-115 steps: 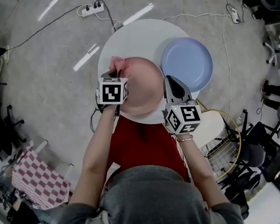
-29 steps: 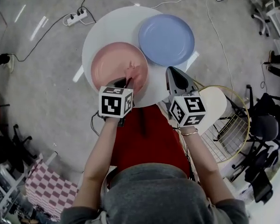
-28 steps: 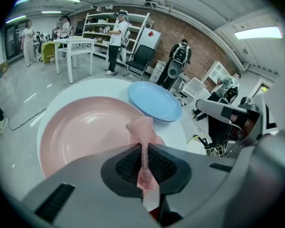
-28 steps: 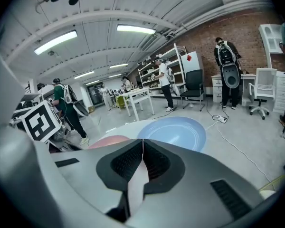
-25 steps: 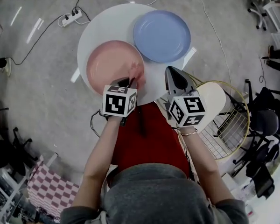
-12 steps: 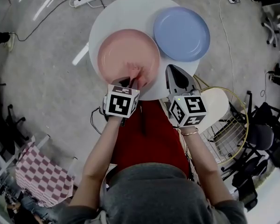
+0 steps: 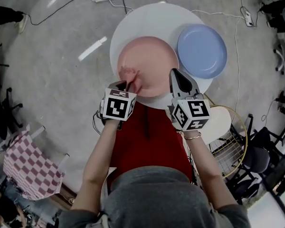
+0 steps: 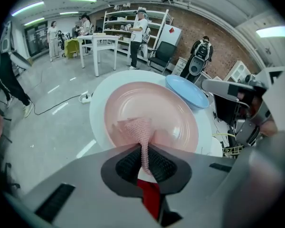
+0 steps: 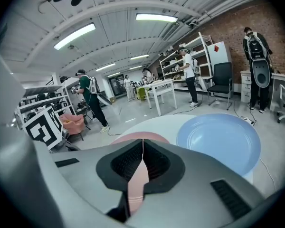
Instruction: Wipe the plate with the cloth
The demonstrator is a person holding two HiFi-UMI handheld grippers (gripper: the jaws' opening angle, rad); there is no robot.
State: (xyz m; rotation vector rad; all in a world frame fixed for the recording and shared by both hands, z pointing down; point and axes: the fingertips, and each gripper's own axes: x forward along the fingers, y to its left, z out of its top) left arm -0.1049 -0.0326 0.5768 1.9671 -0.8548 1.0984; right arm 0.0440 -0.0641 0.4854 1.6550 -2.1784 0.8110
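While the cloth (image 7: 129, 76) lies bunched on the near left part of the pink plate (image 7: 154, 61), its tail runs back into the left claw (image 7: 128, 83), which is pinched tight on it. Seen from the left gripper view, the cloth (image 8: 133, 127) spreads onto the plate's inner face just inside the rim. The plate sits on the round white counter (image 7: 142, 20), with a blue plate (image 7: 202, 51) just beside it on the right.

The right claw (image 7: 177, 75) hangs at the pink plate's near right edge with its jaws pressed together on nothing. Whether it touches the rim, I cannot tell.

By my reading the wiping is under way. The cloth is down on the plate, but it covers only a small patch near the person. No smear or wet track shows which parts are done. The centre and the far side look likely to need a pass.
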